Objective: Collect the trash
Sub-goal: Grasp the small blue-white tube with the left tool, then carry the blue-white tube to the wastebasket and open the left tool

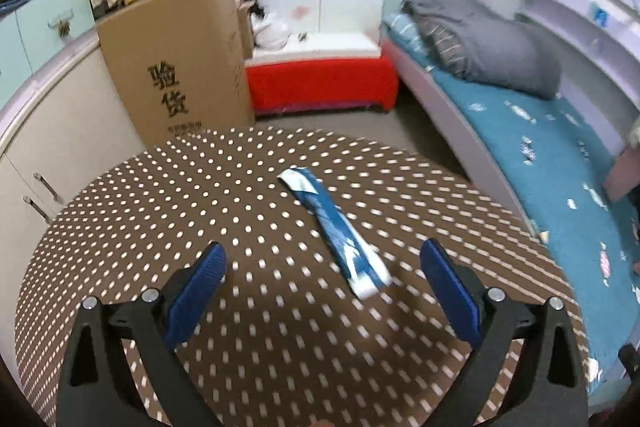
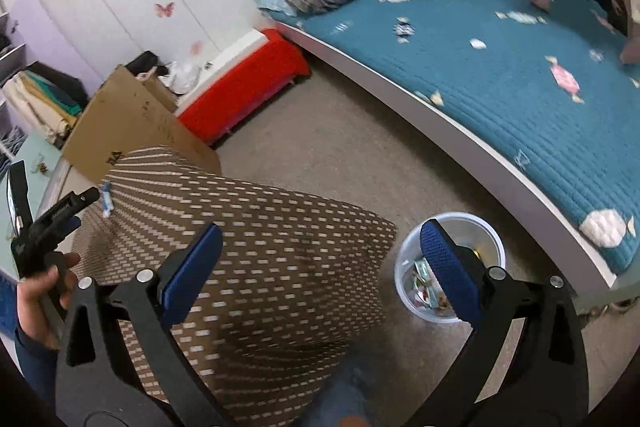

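A: Where does the left gripper (image 1: 322, 259) stand?

B: Its blue pads are spread wide with nothing between them, above the brown dotted table (image 1: 200, 211). The blue-and-white wrapper (image 1: 334, 227) lies flat on the cloth just ahead of the fingertips, slanting from far left to near right, its near end closer to the right finger (image 1: 448, 291).

A: And the right gripper (image 2: 320, 247)?

B: Also spread wide and holding nothing. Its left finger hangs over the table's near corner; its right finger partly covers the white bin (image 2: 404, 283) on the carpet beside the table, with colourful wrappers inside.

A: What lies beyond?

B: A cardboard box (image 1: 176, 67) stands behind the table, a red bench (image 1: 320, 83) further back, and a bed (image 2: 500, 67) with a teal cover on the right.
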